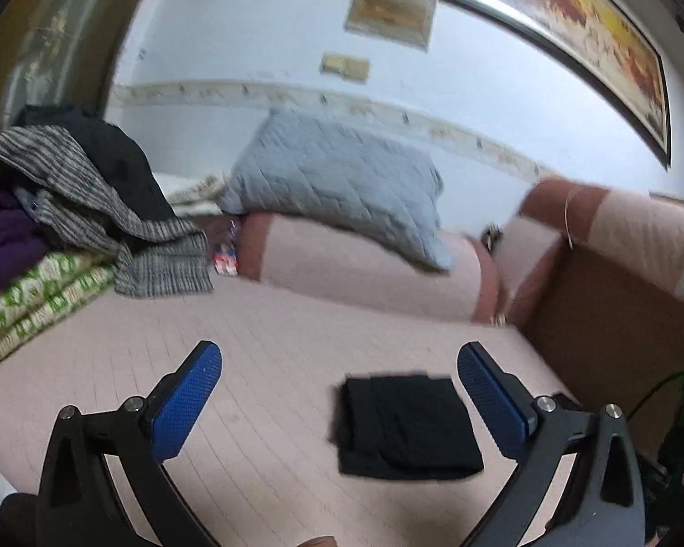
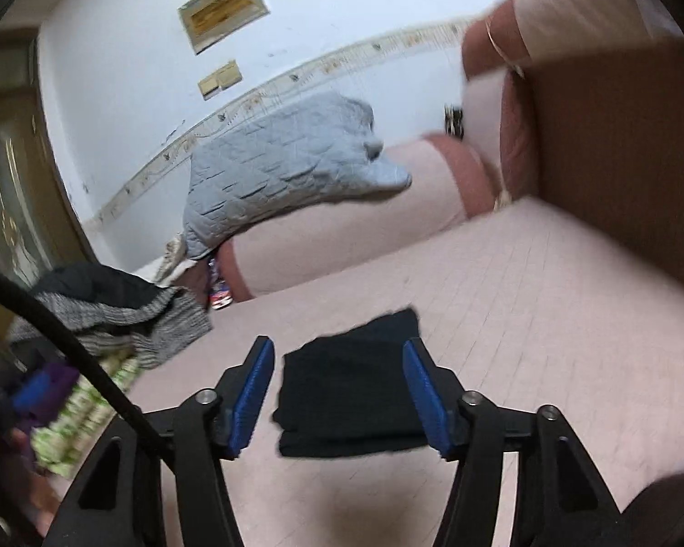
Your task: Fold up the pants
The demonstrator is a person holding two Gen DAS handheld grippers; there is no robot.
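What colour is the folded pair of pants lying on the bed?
Black, plain with no pattern. The folded pants show best in the left wrist view, lying on the pink bed cover.

Left gripper [image 1: 339, 369]: black arms, blue textured fingers [image 1: 187, 399] spread wide, nothing between pads, tips angled slightly downward, raised clear of surface below. Right gripper [image 2: 337, 383]: same build, blue fingers [image 2: 253, 396] parted to narrower gap, pads gripping nothing, also tilted slightly down and held aloft. Black cable arcs past right gripper's left side.
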